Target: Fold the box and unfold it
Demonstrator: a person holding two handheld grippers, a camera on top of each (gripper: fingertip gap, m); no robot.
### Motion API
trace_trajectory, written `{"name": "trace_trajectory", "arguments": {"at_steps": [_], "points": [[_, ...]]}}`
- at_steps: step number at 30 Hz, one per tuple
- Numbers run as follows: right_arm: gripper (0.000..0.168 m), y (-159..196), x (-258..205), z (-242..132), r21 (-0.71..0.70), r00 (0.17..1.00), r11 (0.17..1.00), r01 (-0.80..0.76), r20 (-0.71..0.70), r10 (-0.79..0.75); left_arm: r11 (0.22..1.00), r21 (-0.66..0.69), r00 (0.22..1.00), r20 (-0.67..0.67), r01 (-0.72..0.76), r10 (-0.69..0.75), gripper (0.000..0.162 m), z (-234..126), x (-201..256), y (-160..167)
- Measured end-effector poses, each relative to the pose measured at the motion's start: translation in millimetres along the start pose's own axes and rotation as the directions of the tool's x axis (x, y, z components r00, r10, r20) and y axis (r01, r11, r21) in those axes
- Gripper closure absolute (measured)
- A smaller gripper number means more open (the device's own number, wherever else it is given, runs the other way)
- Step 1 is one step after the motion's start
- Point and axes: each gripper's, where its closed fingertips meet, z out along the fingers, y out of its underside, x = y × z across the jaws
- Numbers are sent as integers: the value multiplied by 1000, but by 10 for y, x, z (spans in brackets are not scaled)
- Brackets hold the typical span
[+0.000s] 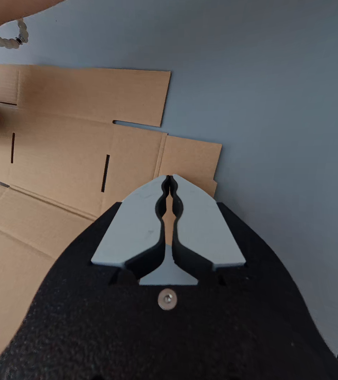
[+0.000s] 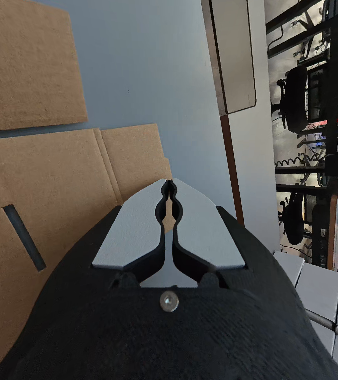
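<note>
The box [image 1: 65, 148] is lying flat and unfolded on the grey surface [image 1: 266, 102]. The left gripper [image 1: 170, 176] and right gripper [image 2: 170, 181] are hovering at its edge, jaws pressed together, gripping nothing.

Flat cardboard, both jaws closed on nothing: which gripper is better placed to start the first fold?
Probably the right gripper: its tips sit low by the small edge flap of the cardboard box. The left gripper views it from farther off.
</note>
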Motion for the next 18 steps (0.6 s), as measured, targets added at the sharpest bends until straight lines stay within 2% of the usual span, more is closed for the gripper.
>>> {"name": "trace_trajectory", "arguments": {"at_steps": [7,9,11,14,18], "points": [[168,-7,1,5,15,1000,1000,8,-6,-8,985,-127,972,187,-118,141,162,6,1,1],[168,-11,-1,0,32,999,999,41,4,-41,991,-122,973,217,-55,81,162,9,0,-9],[168,-51,26,-95,78,1000,997,3,13,-4,997,-72,971,239,36,-17,162,4,-15,-33],[168,-263,8,-487,236,985,958,-160,99,140,980,47,935,294,193,-198,161,-64,-94,-72],[168,-122,-251,-1021,207,958,948,-243,203,201,950,213,871,391,230,-298,144,-337,-275,-156]]}}
